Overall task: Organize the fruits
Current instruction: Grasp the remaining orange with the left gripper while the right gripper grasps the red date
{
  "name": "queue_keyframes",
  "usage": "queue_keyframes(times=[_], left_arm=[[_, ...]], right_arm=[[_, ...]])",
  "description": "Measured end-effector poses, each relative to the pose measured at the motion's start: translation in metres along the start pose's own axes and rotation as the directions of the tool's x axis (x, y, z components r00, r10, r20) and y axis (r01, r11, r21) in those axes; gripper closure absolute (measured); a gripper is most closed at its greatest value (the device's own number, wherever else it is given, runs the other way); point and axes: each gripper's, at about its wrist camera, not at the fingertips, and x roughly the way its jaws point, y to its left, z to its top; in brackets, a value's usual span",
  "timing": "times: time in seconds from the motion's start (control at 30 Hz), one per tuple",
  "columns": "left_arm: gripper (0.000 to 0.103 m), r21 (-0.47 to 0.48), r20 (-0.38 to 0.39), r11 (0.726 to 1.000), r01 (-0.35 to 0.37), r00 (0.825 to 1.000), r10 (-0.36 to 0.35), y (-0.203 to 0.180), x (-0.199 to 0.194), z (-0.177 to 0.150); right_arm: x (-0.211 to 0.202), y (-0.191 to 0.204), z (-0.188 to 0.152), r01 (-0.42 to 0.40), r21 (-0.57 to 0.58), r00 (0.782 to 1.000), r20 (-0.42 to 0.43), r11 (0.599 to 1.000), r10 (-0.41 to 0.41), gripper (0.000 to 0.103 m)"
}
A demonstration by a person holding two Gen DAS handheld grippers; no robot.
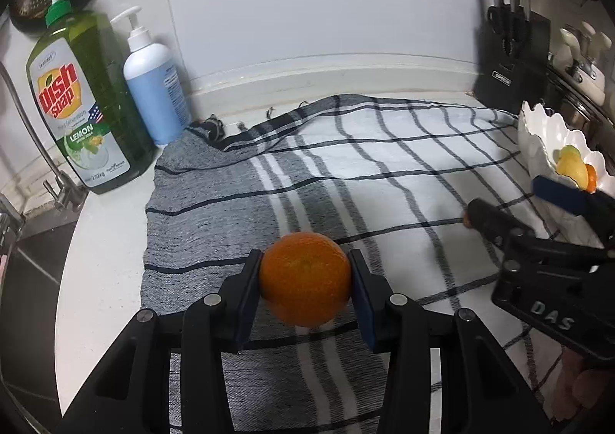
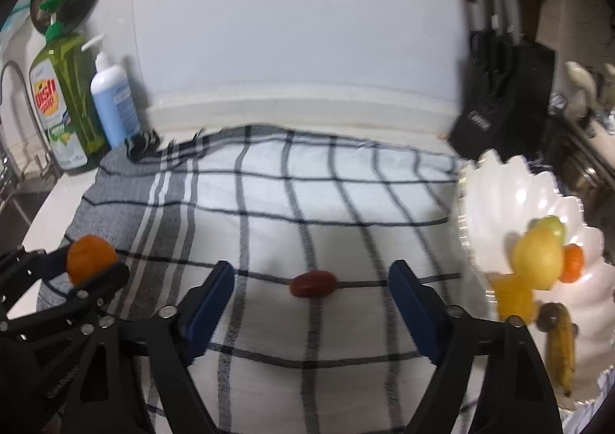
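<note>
My left gripper [image 1: 306, 278] is shut on an orange [image 1: 305, 277] and holds it above the checked cloth [image 1: 384, 172]; the orange also shows in the right wrist view [image 2: 91, 258]. My right gripper [image 2: 311, 290] is open, its jaws on either side of a small red grape tomato [image 2: 313, 283] lying on the cloth [image 2: 307, 184]. A white scalloped bowl [image 2: 499, 195] at the right holds a lemon [image 2: 538, 261], a small orange fruit [image 2: 572, 263], a yellow cube and a banana [image 2: 561, 349]. The bowl also shows in the left wrist view [image 1: 538, 130].
A green dish soap bottle [image 1: 82, 99] and a blue pump bottle [image 1: 153, 88] stand at the back left by the sink tap [image 1: 57, 180]. A black knife block [image 1: 511, 61] stands at the back right. A white wall panel [image 2: 300, 49] runs behind the cloth.
</note>
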Motion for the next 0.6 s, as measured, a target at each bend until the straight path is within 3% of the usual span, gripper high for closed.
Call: queue_keyframes(times=[0.33, 0.53, 0.6], left_arm=[[0.060, 0.009, -0.007, 1.000, 0.001, 1.000, -0.001, -0.002, 0.004, 0.002], [0.060, 0.011, -0.020, 1.000, 0.004, 1.000, -0.004, -0.004, 0.009, 0.001], [0.060, 0.011, -0.022, 1.000, 0.007, 1.000, -0.006, -0.005, 0.010, 0.001]], right_arm=[[0.036, -0.005, -0.011, -0.058, 0.028, 0.994, -0.093, 0.998, 0.060, 0.051], [0.042, -0.007, -0.013, -0.061, 0.018, 0.993, -0.097, 0.998, 0.063, 0.059], [0.042, -0.006, -0.013, -0.065, 0.013, 0.993, -0.095, 0.998, 0.066, 0.066]])
